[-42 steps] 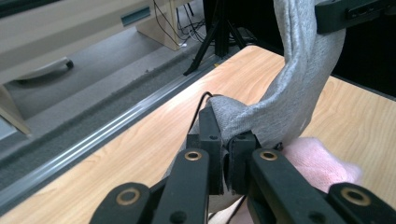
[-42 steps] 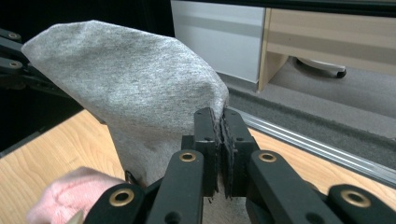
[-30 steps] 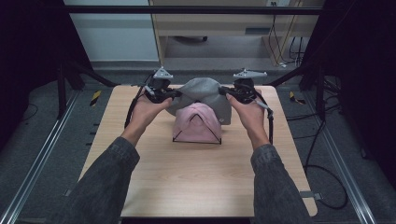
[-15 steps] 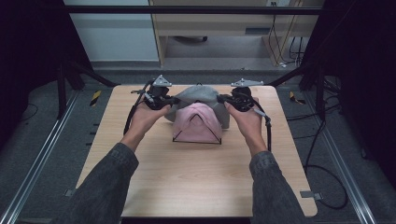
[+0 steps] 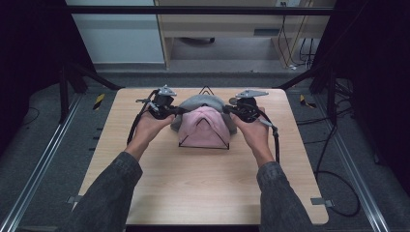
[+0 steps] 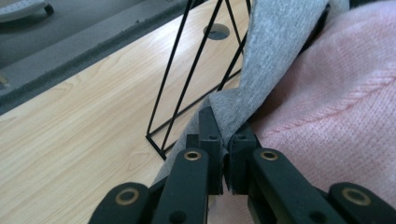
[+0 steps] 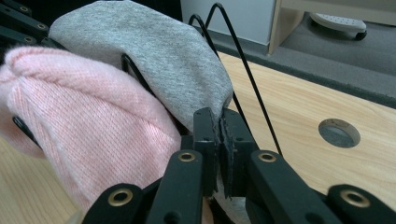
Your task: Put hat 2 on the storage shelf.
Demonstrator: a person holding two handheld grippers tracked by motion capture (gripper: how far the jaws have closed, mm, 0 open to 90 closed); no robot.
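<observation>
High view: both tongs grip the grey hat (image 5: 203, 101) by its lower edge, the left tongs (image 5: 172, 110) on one side and the right tongs (image 5: 230, 110) on the other. The hat sits over the far part of a black wire stand (image 5: 203, 145) on the tabletop (image 5: 203, 193), just behind the pink hat (image 5: 205, 126).

The step looks like seating the grey hat on the stand. To do it well, I would pull both sides evenly so the fabric does not ride up on one wire (or tip the light stand).

Left gripper view shows its jaws closed on a twisted fold of grey cloth against pink knit. Right gripper view shows the grey crown rounded over a wire loop.
</observation>
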